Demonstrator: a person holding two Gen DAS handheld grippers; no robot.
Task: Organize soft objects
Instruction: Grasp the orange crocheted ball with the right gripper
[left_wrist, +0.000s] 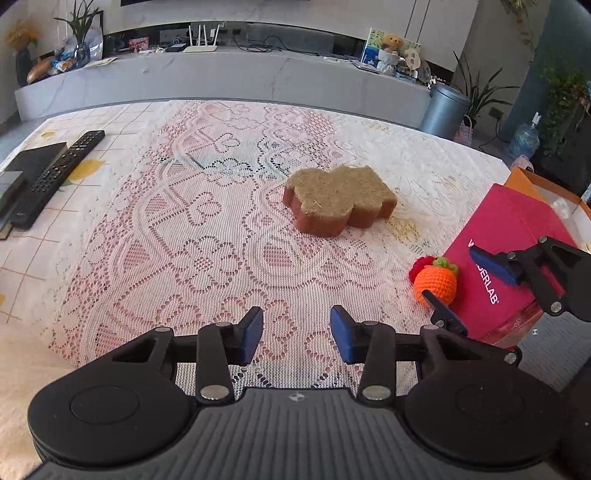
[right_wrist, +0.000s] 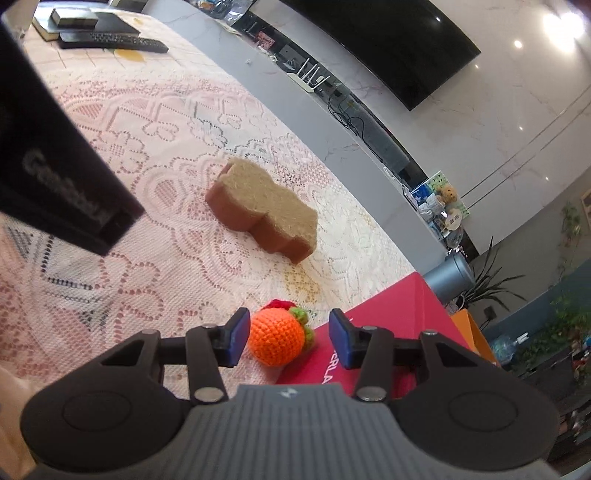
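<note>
An orange crocheted fruit with green leaves lies on the lace tablecloth beside a red box, with a small red crocheted piece just behind it. My right gripper stands open around the orange fruit; its left pad is at the fruit's side and a gap shows at the right pad. In the left wrist view the same fruit sits between the right gripper's fingers. A brown cloud-shaped sponge rests mid-table. My left gripper is open over bare lace, empty.
A remote control and black boxes lie at the far left table edge. An orange open box stands behind the red box. The left device's black body hangs at upper left in the right wrist view.
</note>
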